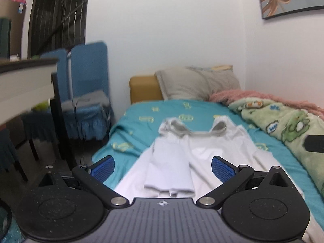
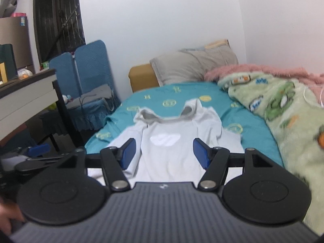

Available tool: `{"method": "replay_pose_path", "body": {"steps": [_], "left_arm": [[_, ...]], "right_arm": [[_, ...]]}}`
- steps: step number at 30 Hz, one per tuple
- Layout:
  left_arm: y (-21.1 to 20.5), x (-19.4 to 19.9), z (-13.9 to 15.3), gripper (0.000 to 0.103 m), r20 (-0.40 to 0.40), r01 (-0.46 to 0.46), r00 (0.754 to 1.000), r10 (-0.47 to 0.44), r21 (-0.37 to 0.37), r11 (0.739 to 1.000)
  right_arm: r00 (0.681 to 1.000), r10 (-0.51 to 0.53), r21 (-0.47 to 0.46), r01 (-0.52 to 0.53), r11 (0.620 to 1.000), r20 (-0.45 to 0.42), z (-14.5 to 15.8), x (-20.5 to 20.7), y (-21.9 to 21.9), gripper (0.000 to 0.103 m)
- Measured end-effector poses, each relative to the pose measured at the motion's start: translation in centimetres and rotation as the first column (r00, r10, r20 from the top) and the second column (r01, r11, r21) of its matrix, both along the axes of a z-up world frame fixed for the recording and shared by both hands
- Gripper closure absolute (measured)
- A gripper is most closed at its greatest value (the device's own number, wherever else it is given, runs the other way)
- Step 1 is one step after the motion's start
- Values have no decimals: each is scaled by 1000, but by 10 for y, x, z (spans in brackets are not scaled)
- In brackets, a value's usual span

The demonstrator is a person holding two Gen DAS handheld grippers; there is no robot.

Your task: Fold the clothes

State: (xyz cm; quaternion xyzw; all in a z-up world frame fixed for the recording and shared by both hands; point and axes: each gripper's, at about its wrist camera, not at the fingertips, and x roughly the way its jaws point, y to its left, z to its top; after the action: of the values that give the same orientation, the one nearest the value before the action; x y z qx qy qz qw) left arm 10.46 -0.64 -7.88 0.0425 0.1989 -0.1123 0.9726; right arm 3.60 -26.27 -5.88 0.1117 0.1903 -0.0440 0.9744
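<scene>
White shirt (image 1: 182, 158) lies flat on teal bed sheet (image 1: 141, 109), centre of frame in both views, grey collar toward the pillow (image 1: 194, 83), one side already folded inward over the body. Left tongs (image 1: 163, 169) wide open, nothing between blue pads, held above shirt's lower part at bottom centre; shirt visible through the gap, not touched. Right tongs (image 2: 163, 152) also wide, empty, shirt chest logo seen between pads, no contact. Green cartoon blanket (image 1: 283, 121) right of shirt, pink fuzzy blanket (image 2: 263, 70) behind it. Blue chairs (image 1: 87, 77) and counter (image 1: 26, 77) at left of frame. Frames bit blurry.
</scene>
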Motion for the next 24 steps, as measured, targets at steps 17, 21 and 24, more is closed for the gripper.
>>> {"method": "replay_pose_path", "body": {"steps": [17, 21, 24], "left_arm": [[28, 115, -57, 12, -319, -76, 948, -14, -269, 960], [24, 152, -67, 13, -330, -79, 944, -22, -289, 954], [21, 177, -79, 19, -356, -92, 935, -12, -274, 957]], "right_arm": [[992, -101, 187, 114, 976, -74, -11, 8, -46, 38], [989, -105, 229, 126, 965, -100, -18, 18, -59, 38], [987, -98, 269, 130, 954, -130, -26, 29, -68, 38]]}}
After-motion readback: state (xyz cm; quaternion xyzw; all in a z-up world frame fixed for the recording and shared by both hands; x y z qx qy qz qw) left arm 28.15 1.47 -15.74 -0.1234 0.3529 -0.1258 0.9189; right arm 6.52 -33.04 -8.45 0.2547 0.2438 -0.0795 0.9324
